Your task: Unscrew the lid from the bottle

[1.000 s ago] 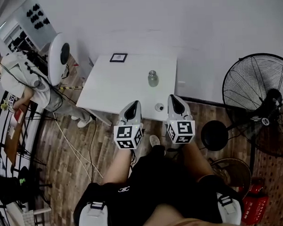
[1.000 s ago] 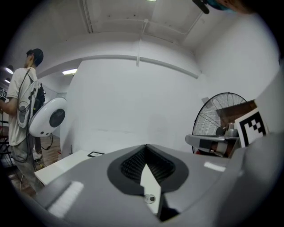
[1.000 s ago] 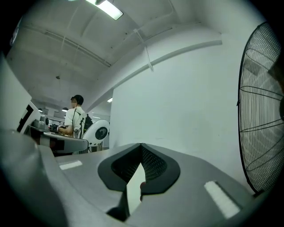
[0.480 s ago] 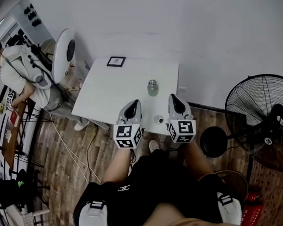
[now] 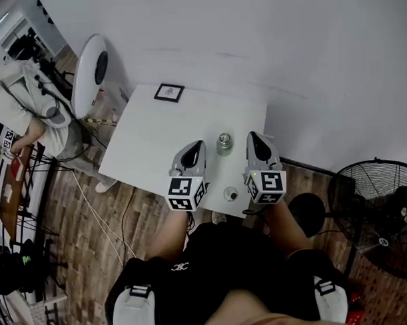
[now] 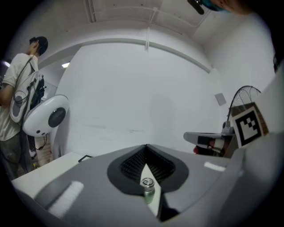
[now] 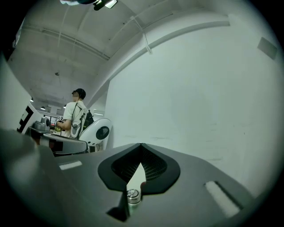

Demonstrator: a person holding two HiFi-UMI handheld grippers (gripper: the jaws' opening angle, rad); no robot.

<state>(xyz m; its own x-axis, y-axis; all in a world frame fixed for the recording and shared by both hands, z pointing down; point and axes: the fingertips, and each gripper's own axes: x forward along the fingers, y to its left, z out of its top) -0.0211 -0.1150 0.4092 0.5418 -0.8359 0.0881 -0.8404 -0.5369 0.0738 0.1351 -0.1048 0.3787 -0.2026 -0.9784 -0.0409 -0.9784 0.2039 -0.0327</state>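
Our left gripper and right gripper are both closed and empty, flanking the small clear glass bottle on the white table. We judge it best to open one wide, steady the body, then twist its silver lid.

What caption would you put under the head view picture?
Shut left gripper and shut right gripper flank a small metal-lidded glass bottle on a white table.

No legible text, no brands, no numbers
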